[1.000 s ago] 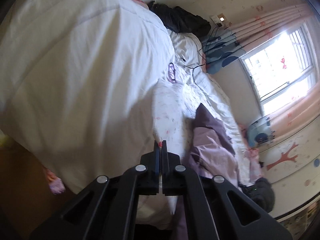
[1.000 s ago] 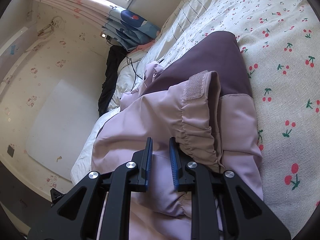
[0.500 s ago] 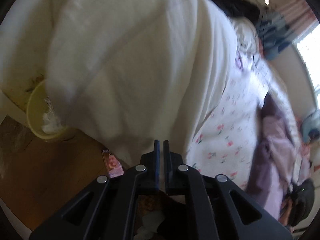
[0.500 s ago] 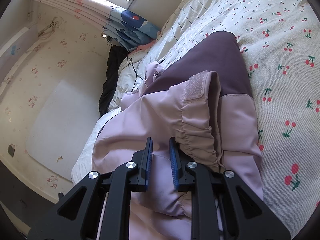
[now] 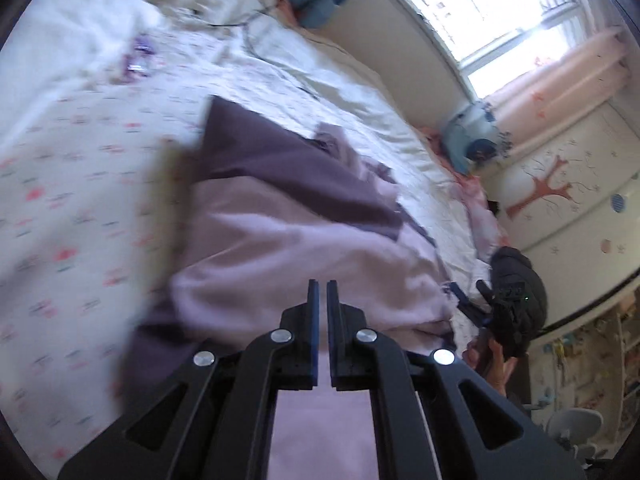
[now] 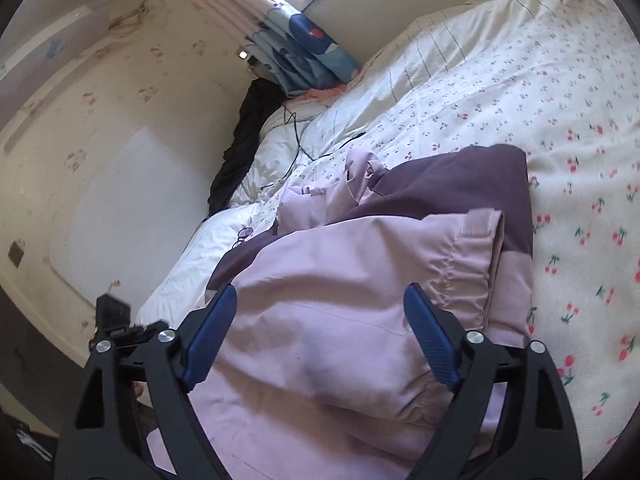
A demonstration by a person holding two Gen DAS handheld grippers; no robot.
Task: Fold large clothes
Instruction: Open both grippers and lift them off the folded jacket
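A wide bed spread with a cream, cherry-printed cotton sheet (image 6: 560,128) is stretching away ahead of both claws, and a bulky jacket of pale lilac and dark plum fabric (image 6: 360,300) is lying crumpled on it, directly beneath and in front of them. The right gripper (image 6: 320,304) is hovering just above the jacket's lilac sleeve, its blue-padded jaws having just been opening and now standing released and wide, with the fabric below them and gripped by neither pad. The sleeve's gathered elastic cuff (image 6: 472,256) is lying just beyond its right finger. The left gripper (image 5: 319,292) is pointing over the jacket's lilac panel, its jaws clenched together with nothing visible between them; its view is blurred.
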